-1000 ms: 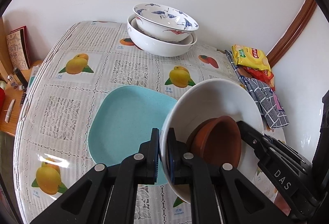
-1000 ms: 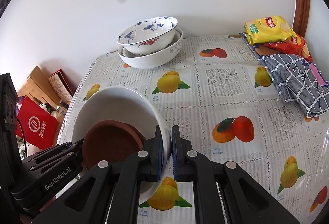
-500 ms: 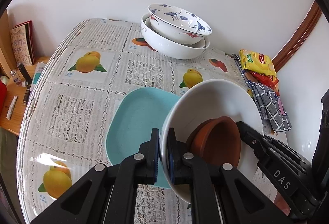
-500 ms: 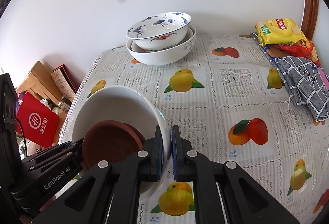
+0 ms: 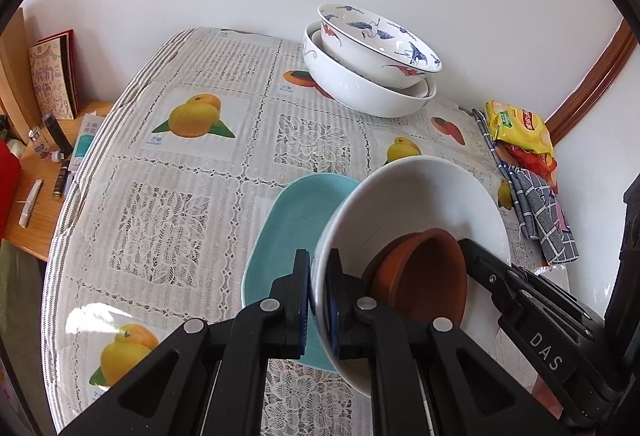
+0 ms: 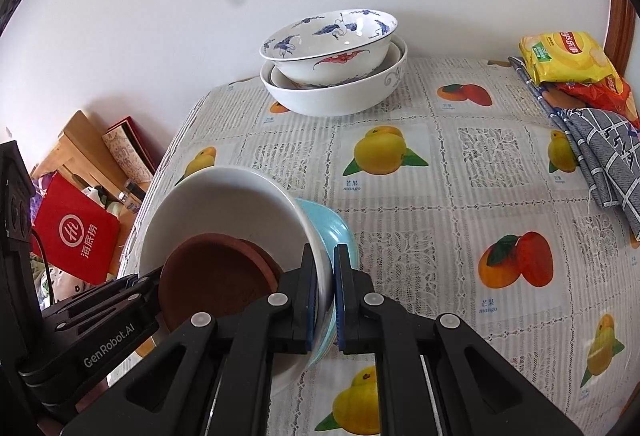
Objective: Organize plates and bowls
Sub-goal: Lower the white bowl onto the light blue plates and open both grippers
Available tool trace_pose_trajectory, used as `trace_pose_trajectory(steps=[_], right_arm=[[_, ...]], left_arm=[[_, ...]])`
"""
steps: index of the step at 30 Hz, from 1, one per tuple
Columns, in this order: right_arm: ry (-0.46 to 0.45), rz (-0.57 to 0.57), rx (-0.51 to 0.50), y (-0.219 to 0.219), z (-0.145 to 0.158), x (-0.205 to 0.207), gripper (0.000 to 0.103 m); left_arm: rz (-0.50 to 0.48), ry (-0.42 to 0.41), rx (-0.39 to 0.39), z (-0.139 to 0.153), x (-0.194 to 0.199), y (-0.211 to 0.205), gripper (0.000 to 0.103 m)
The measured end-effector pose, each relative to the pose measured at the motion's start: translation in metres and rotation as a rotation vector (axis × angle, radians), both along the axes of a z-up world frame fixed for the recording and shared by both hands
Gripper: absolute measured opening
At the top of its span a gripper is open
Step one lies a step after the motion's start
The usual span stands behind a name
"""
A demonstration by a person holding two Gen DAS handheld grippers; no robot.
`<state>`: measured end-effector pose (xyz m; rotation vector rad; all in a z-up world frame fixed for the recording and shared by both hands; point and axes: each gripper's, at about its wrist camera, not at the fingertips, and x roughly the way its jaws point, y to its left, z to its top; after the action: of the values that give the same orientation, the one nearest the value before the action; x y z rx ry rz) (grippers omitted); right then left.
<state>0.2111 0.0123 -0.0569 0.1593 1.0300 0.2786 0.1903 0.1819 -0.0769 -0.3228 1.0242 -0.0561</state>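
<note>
Nearest, at 6 o'clock in each wrist view: left gripper and right gripper, both clamped on opposite rims of the large white ceramic bowl, jaws nearly together with only the bowl wall between them. Bowl held tilted, apparently clear of the tablecloth, with a smaller terracotta-brown bowl nested inside against the lower wall. Just beyond and beneath, toward 11 o'clock in the left view: pale turquoise rounded-square plate, lying flat on the fruit-print lace tablecloth. Farther, at 12 o'clock near the wall: blue-and-red painted porcelain bowl seated in a wider white bowl with grey scroll trim. At 2 o'clock, well apart: yellow snack packet and grey checked cloth.

Step in hand, judged: two-handed carry of the nested pair. Next move, likely: level lowering onto the turquoise plate or the far stack, both grips held until seated, tilt reduced so the brown bowl cannot slide.
</note>
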Motion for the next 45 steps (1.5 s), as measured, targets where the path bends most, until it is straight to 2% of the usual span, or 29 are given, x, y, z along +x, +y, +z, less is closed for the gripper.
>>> trace_pose_trajectory(steps=[14, 27, 31, 39, 45], right_arm=[[0.070, 0.023, 0.004, 0.011, -0.029, 0.015, 0.008], [0.039, 0.059, -0.062, 0.020, -0.030, 0.023, 0.009], [0.044, 0.059, -0.053, 0.019, -0.030, 0.024, 0.010], [0.026, 0.074, -0.053, 0.018, -0.025, 0.018, 0.010], [0.012, 0.076, -0.052, 0.012, -0.019, 0.009, 0.014]], left_arm=[[0.024, 0.060, -0.020, -0.027, 0.013, 0.013, 0.008], [0.014, 0.067, -0.035, -0.032, 0.023, 0.016, 0.010], [0.010, 0.061, -0.025, -0.032, 0.023, 0.015, 0.011], [0.005, 0.064, -0.021, -0.033, 0.017, 0.015, 0.018], [0.007, 0.073, -0.003, -0.030, 0.007, 0.012, 0.023]])
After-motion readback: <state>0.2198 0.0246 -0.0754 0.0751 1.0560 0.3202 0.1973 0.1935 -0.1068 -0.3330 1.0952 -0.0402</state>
